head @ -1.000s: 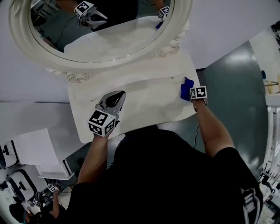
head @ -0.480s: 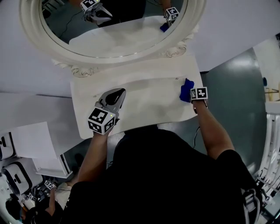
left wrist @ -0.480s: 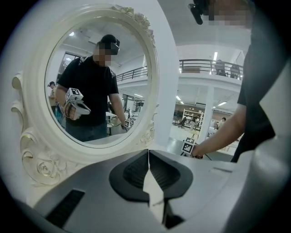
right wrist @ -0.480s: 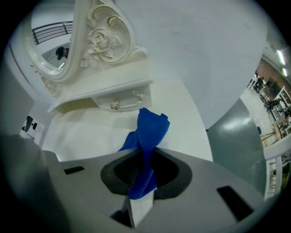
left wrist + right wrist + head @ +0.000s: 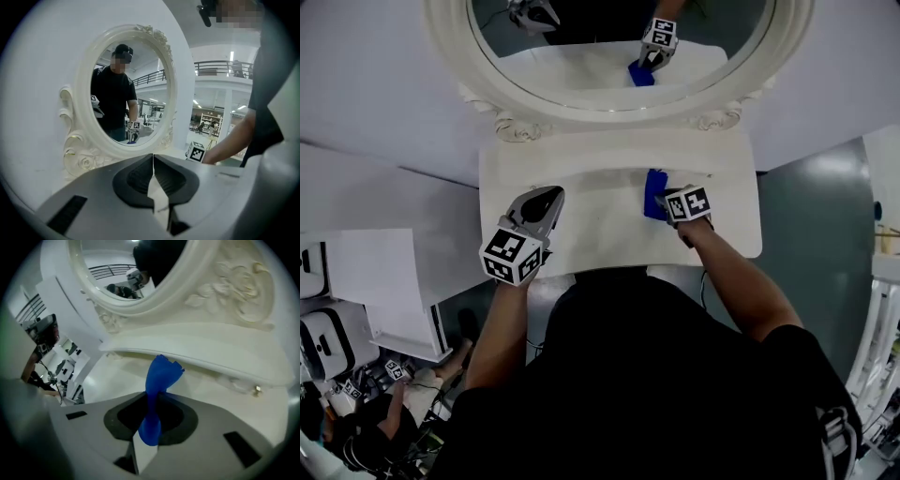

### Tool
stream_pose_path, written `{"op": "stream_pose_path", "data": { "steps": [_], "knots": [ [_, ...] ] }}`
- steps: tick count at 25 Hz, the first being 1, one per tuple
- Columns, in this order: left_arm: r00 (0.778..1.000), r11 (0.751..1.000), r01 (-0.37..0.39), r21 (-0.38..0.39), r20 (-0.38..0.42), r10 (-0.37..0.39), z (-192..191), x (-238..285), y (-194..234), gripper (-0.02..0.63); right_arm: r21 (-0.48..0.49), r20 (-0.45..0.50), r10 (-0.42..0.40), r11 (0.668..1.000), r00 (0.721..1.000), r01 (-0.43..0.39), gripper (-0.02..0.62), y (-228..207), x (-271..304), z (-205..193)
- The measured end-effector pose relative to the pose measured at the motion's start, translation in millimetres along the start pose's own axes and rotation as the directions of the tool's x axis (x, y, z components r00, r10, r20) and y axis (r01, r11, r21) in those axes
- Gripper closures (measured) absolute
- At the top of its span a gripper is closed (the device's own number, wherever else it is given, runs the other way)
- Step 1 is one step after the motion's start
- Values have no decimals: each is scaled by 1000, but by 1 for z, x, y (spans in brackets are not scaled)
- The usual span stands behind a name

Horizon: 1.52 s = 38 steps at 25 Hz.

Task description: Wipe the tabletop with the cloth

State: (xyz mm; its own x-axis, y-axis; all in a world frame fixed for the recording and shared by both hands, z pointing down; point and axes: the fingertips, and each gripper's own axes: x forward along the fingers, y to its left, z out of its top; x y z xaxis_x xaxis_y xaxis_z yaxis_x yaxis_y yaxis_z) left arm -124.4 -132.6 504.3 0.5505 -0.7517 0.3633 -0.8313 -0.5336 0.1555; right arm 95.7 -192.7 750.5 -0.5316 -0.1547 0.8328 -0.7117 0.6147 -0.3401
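Since the earlier head view, the right claw (image 5: 667, 201) was carried with the cloth (image 5: 653, 192) from the bench's right edge leftward to a position right of the bench's middle. The left claw (image 5: 545, 199) was kept over the bench's front left part.

In the right gripper view, the right claw (image 5: 152, 401) was seen clenched on the blue cloth (image 5: 161, 373). One bunched end was pinched between the jaws, and the free end stood up above them in a crumpled fold. Whether the cloth was pressed against the white bench (image 5: 600, 239) could not be told from any view.

In the left gripper view, the left claw (image 5: 153, 161) was seen clenched, with its jaws met along their front line and nothing held between them. It was pointed toward the mirror (image 5: 77, 136).

The oval mirror (image 5: 609, 105), set in an ornate white frame, was mounted at the back of the bench, above a raised ledge (image 5: 197, 350). A reflection of the cloth and the right claw was shown in its glass. Both claws were held by a person (image 5: 656, 375) in a black shirt, standing at the bench's front edge.
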Motion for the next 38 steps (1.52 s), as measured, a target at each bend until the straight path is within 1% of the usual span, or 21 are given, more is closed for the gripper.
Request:
{"op": "stream_pose_path", "data": {
  "steps": [2,4,6,8,11,14,16,18,21,26,28,32,35,38],
  "knots": [
    [999,999,-32,-14,4,32,-4,-16,10,594,-57,-10,94,994,995,-95,543,54,21,19],
    [998,998,-62,-25,9,63,-8,-31,19,594,-101,-38,187,977,982,-190,543,108,41,32],
    [996,995,-89,-37,14,89,-12,-46,27,594,-135,-78,272,950,959,-280,543,160,60,37],
    [993,992,-113,-56,20,114,-16,-61,35,594,-184,-126,343,914,931,-361,543,210,79,37],
    [988,986,-151,-76,23,154,-25,-84,46,594,-268,-206,410,850,889,-454,543,276,103,30],
    [982,979,-183,-89,22,185,-34,-105,55,594,-310,-257,459,795,851,-522,543,331,122,24],
    [979,974,-203,-98,16,205,-40,-118,61,594,-313,-276,485,771,830,-555,543,360,133,19],
    [974,969,-222,-107,10,225,-48,-131,66,594,-308,-297,498,758,815,-575,543,383,144,9],
    [970,963,-241,-120,4,243,-55,-146,73,594,-295,-327,488,761,810,-578,543,400,163,-6],
    [964,956,-264,-127,-1,266,-63,-170,84,594,-290,-346,465,773,814,-565,543,414,190,-14],
    [961,953,-274,-126,-6,275,-67,-178,88,594,-298,-360,438,783,824,-546,543,410,198,-18],
    [959,951,-281,-129,-15,282,-76,-191,95,594,-299,-368,382,814,848,-497,543,393,210,-26],
    [962,954,-272,-128,-14,273,-80,-192,96,594,-305,-365,352,829,862,-468,543,379,212,-31],
    [969,962,-246,-120,-9,247,-78,-186,94,594,-313,-361,319,844,876,-436,543,364,207,-35]
  ]
}}
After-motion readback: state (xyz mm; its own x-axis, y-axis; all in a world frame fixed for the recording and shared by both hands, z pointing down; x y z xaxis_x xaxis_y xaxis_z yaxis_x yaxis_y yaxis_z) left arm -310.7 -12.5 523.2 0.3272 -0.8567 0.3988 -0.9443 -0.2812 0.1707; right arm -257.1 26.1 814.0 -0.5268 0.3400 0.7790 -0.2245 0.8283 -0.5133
